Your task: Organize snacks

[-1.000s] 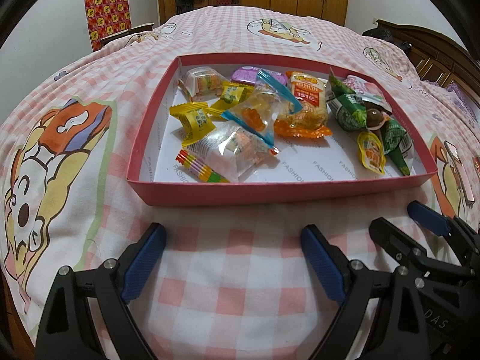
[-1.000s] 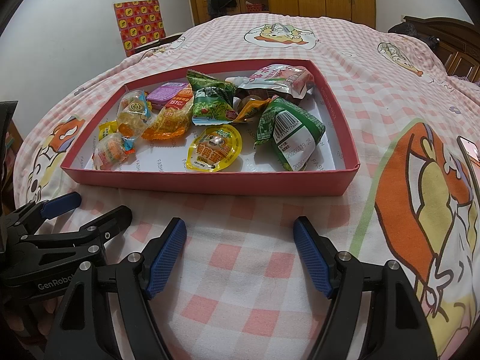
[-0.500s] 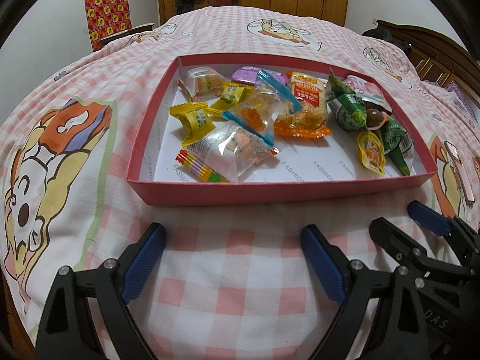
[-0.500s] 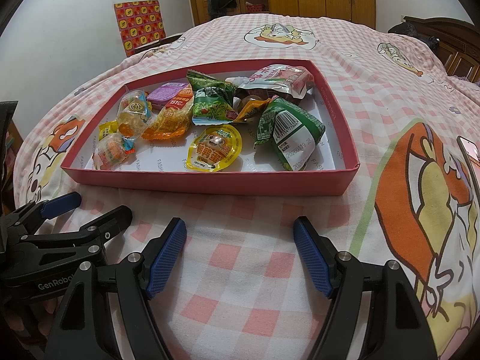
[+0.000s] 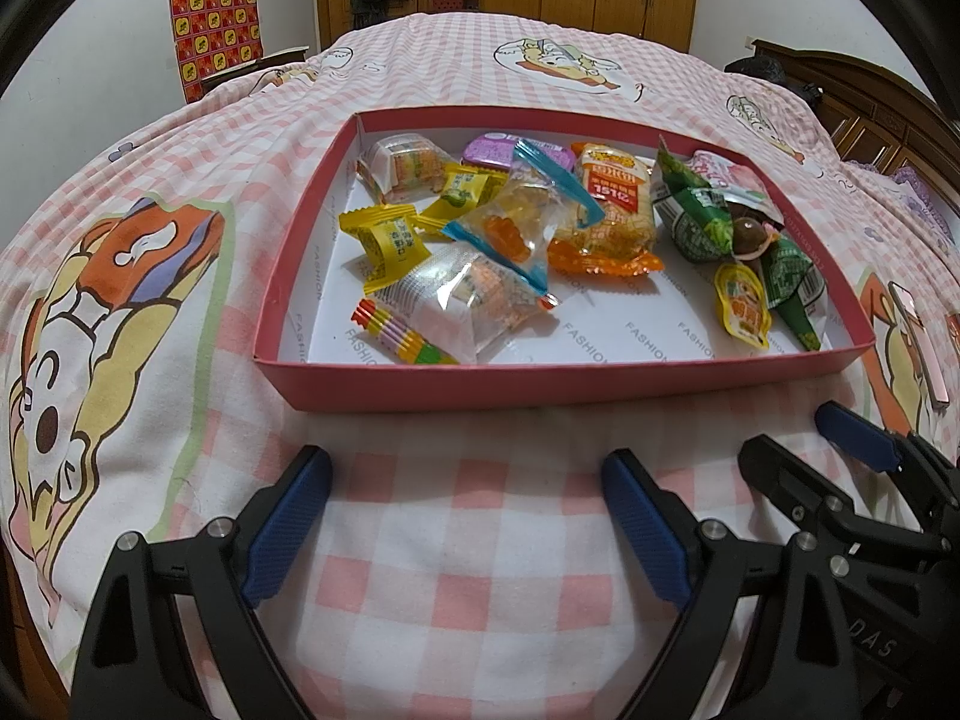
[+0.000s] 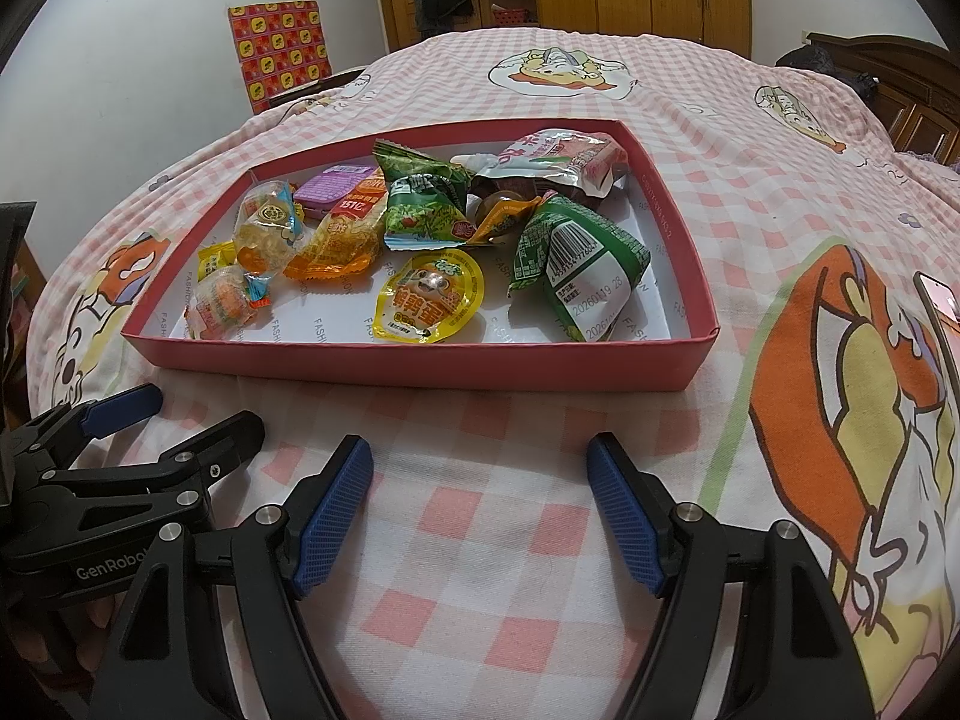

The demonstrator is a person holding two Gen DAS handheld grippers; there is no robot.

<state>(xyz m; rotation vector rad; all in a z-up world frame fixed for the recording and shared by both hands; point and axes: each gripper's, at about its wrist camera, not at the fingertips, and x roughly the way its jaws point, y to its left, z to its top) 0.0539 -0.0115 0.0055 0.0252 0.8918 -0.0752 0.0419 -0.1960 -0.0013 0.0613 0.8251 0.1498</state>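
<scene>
- My left tool (image 5: 465, 516) hangs over the checked bedspread (image 5: 480, 570) just short of the tray's near wall, jaws wide, nothing between the blue pads (image 5: 288, 525).
- The red tray (image 5: 480, 387) lies flat on the bed, straight ahead of both tools, and all the snacks sit inside it.
- At the tray's left end I see a yellow candy (image 5: 390, 243), a striped candy stick (image 5: 402, 333) by the near wall, and a clear wafer pack (image 5: 399, 171) at the far corner.
- Next along, a clear bag (image 5: 462, 297) lies partly under a blue-edged gummy bag (image 5: 519, 222), with a purple cup (image 5: 495, 150) behind them.
- In the middle, an orange noodle pack (image 5: 612, 213) lies near the far wall.
- Toward the right, a green pack (image 6: 426, 207) leans on a silver-pink pouch (image 6: 558, 156); a brown ball (image 5: 750, 234) sits just beside them.
- A yellow jelly cup (image 6: 429, 297) lies flat near the near wall, and a green pack with a barcode (image 6: 576, 264) rests at the right end.
- My right tool (image 6: 480, 516) also hangs over the bedspread short of the tray, jaws wide and empty, apart from every snack.
- A phone (image 6: 939, 306) lies on the bed well right of the tray.
</scene>
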